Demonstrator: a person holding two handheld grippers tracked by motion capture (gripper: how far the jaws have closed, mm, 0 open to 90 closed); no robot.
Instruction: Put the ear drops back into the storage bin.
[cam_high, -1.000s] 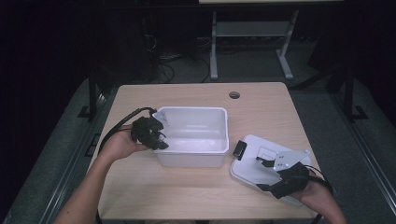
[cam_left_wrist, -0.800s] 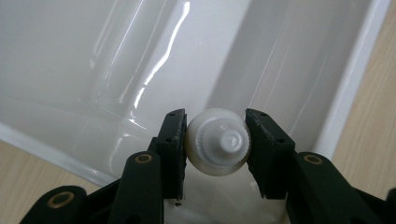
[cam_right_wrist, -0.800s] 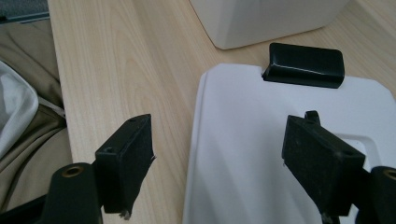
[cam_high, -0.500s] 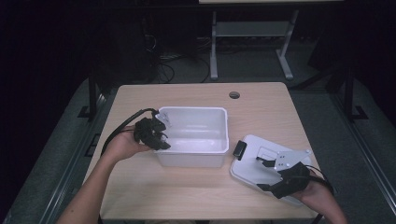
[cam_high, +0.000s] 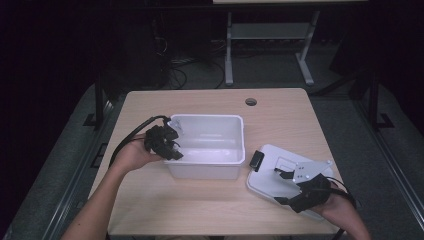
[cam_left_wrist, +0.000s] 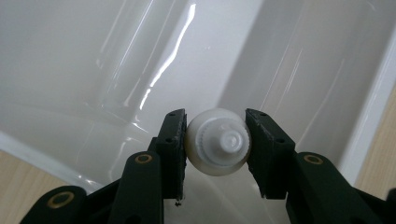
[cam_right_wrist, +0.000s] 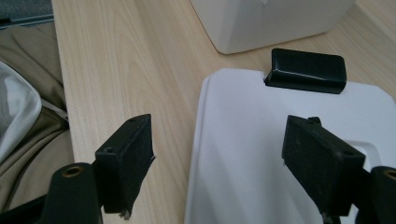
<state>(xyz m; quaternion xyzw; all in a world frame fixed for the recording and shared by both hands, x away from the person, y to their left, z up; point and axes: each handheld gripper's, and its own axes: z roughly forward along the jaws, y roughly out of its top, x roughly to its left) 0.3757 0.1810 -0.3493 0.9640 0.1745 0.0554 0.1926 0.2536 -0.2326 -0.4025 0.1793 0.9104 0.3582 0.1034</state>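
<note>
A white plastic bin (cam_high: 210, 145) stands in the middle of the table. My left gripper (cam_high: 172, 142) hangs over its left rim, shut on a small white round bottle (cam_left_wrist: 217, 141) whose ribbed cap faces the camera. The bin's inside wall (cam_left_wrist: 116, 56) lies behind the bottle. A white lid (cam_high: 280, 175) with a black latch (cam_high: 256, 160) lies flat on the table to the right of the bin. My right gripper (cam_high: 287, 192) rests over the near part of that lid, jaws wide apart with nothing between them. The lid (cam_right_wrist: 261, 149) and its black latch (cam_right_wrist: 306, 70) sit just ahead of the right jaws.
The wooden table (cam_high: 150, 200) has a round cable hole (cam_high: 251, 101) at the back. A black cable (cam_high: 127, 142) trails from the left gripper. A metal table frame (cam_high: 270, 35) stands on the dark floor behind. The bin's outer corner (cam_right_wrist: 271, 23) is near the lid.
My left gripper has shifted slightly away from me along the bin's left rim with the bottle in it. The right gripper has stayed over the lid.
</note>
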